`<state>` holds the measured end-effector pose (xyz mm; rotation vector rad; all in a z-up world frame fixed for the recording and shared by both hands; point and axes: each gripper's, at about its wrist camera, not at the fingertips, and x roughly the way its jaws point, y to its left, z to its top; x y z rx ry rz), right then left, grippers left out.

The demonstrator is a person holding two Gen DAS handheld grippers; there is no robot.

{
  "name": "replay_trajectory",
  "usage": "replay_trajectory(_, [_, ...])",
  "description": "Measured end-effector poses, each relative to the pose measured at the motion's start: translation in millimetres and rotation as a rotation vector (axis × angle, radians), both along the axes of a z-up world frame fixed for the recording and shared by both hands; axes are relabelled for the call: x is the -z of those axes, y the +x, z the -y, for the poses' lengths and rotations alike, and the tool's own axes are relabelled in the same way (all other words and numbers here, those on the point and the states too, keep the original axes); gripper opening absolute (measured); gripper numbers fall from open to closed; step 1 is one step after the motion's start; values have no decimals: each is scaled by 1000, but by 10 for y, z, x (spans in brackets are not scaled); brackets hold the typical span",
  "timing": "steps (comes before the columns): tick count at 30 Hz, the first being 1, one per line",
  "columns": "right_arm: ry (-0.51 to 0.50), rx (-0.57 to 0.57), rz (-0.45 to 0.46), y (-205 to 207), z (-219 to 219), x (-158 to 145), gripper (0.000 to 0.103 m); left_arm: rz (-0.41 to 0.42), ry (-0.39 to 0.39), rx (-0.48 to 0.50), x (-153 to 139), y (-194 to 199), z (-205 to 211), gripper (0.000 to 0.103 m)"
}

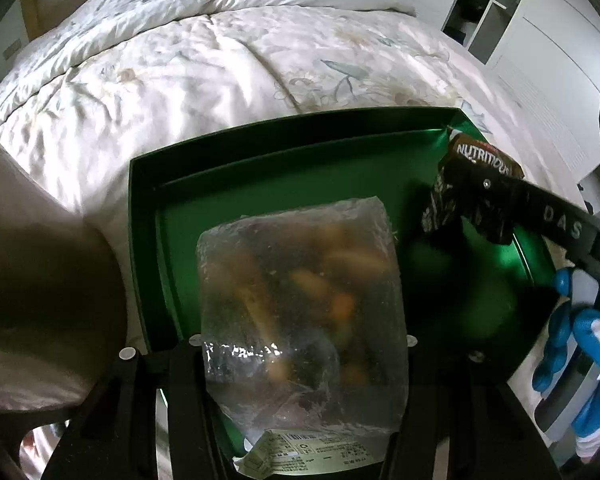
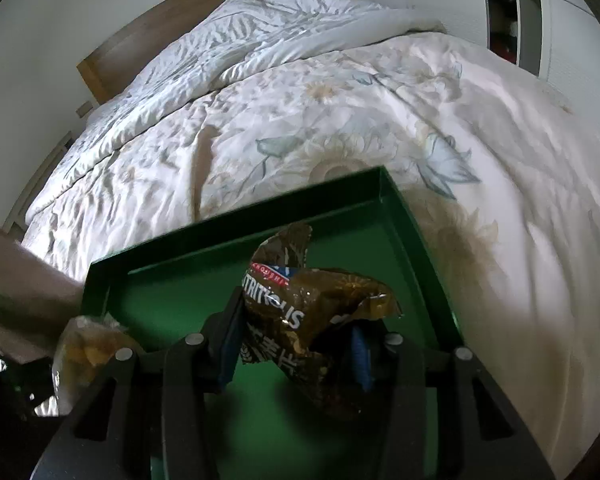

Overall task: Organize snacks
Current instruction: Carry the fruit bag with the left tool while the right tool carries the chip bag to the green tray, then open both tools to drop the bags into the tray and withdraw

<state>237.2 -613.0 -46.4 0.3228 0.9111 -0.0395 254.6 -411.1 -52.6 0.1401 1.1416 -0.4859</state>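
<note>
Two snack bags hang over the green tray (image 1: 148, 208) that lies on the bed (image 1: 220, 60), one in each gripper. Your left gripper (image 1: 300, 360) is clamped on the clear bag (image 1: 300, 300) of orange-brown pieces, held over the tray's middle. Your right gripper (image 2: 292, 356) pinches the crumpled brown packet (image 2: 320, 312) marked "NUTRITIOUS" nearer the tray's right wall.

To set them down well, lower each bag until it rests on the tray floor before you let go. Keep the two apart so they lie side by side, not stacked. Place the brown packet clear of the wall so it does not lean on it.

Both grippers tilt steeply down toward the tray. Your blue-gloved hand (image 1: 580, 340) shows at the right in the left wrist view.
</note>
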Motion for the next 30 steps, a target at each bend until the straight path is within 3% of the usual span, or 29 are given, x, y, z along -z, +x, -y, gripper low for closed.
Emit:
replay_trajectory(8, [-9,13,-1,154,9,4,35,-1,-2,-1,-8,79,57,47])
replay_trajectory(11, [-7,13,2,147,10,3,43,9,10,-2,-6,89,75,50])
replay_trajectory(12, [-7,18,5,132,8,-6,54,14,14,-2,-12,82,78,53])
replay_trajectory(13, [-12,22,9,121,9,-18,76,20,19,-3,-17,70,85,55])
replay_trajectory(15, [-22,19,13,102,4,-40,88,37,19,-5,-60,41,83,62])
replay_trajectory(17, [-31,18,18,79,4,-74,88,47,15,-11,-97,31,85,66])
replay_trajectory(24, [-33,10,54,-135,-4,-283,89,76,5,-19,-294,-105,30,67])
replay_trajectory(30, [4,33,116,-574,-33,-544,92,94,-33,7,-517,-428,-58,67])
